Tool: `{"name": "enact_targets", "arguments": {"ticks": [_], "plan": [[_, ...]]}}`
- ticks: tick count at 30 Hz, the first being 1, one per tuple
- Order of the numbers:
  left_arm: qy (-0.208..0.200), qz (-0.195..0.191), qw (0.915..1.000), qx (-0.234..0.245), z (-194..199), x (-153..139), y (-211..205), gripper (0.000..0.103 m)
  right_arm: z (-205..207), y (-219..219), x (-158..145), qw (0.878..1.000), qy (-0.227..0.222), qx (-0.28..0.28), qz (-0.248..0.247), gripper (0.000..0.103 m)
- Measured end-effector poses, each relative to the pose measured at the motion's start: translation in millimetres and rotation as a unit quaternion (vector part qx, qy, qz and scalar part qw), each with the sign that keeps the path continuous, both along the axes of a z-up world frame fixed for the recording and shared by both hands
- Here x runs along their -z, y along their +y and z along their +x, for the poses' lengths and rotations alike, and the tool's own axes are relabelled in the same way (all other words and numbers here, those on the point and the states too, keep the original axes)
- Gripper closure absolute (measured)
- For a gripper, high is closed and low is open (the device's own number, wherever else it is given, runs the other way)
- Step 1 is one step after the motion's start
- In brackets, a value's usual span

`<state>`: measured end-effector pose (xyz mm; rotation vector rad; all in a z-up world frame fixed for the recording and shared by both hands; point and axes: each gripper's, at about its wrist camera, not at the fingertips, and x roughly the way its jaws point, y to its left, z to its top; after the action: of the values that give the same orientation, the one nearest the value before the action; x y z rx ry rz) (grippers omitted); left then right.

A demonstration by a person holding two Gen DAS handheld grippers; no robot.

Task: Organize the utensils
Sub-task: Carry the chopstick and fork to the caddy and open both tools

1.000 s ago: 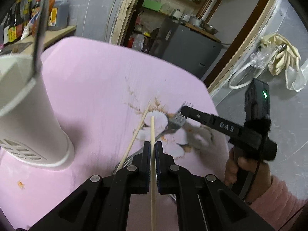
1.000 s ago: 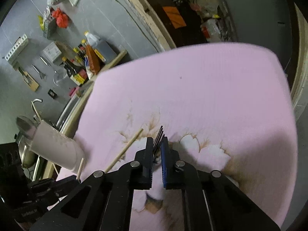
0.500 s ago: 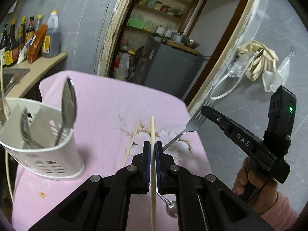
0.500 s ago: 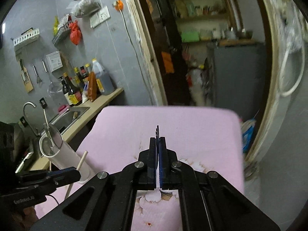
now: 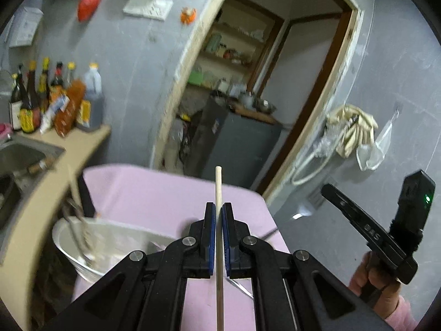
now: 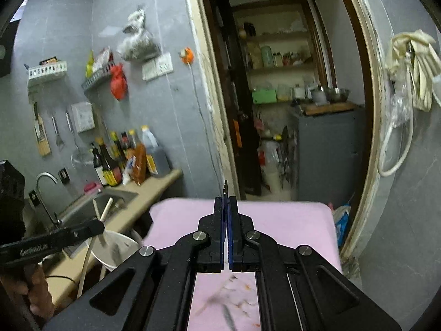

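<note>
Left gripper (image 5: 218, 215) pinches chopstick (image 5: 218, 184) above holder (image 5: 82, 251) rim, beside table (image 5: 154, 190) edge

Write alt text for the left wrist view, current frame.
The left gripper holds a wooden chopstick upright between its closed fingers, above a pink table. A blurred white utensil holder sits lower left, and the right gripper is held off the table's right edge, before a grey kitchen wall and open pantry doorway.

Chopstick (image 5: 218, 237): pale bare wood, matt, smooth. Left gripper (image 5: 217, 229): matt black plastic, blue pads, bright metal pivot pins. Fork (image 6: 225, 189): metal tines. Utensil holder (image 5: 110, 244) at 8 o'clock: glossy white plastic. Tablecloth (image 5: 154, 193): pink cloth, matt. Sink (image 6: 91, 207): dull steel.
</note>
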<state>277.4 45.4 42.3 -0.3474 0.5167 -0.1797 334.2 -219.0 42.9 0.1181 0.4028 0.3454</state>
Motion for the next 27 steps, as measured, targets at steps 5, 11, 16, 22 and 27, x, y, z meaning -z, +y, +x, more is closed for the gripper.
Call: {"name": "enact_targets", "arguments": {"ticks": [5, 11, 16, 22, 27], "plan": [[-0.037, 0.001, 0.9988, -0.032, 1, -17, 54, 0.098, -16, 43, -29, 0.999, -0.038, -0.007, -0.004, 0.101], [-0.077, -0.011, 0.9955, -0.055, 3, -16, 100, 0.098, -28, 90, -47, 0.997, -0.068, -0.014, -0.045, 0.101], [-0.103, -0.032, 0.9916, -0.071, 12, 2, 125, 0.098, -32, 119, -45, 0.993, -0.071, -0.014, -0.091, 0.101], [-0.140, -0.038, 0.9862, -0.079, 27, 11, 130, 0.098, -33, 140, -34, 0.989, -0.065, -0.014, -0.129, 0.101], [-0.169, -0.027, 0.9812, -0.089, 38, 23, 126, 0.098, -30, 151, -20, 0.986, -0.067, -0.009, -0.152, 0.101]]}}
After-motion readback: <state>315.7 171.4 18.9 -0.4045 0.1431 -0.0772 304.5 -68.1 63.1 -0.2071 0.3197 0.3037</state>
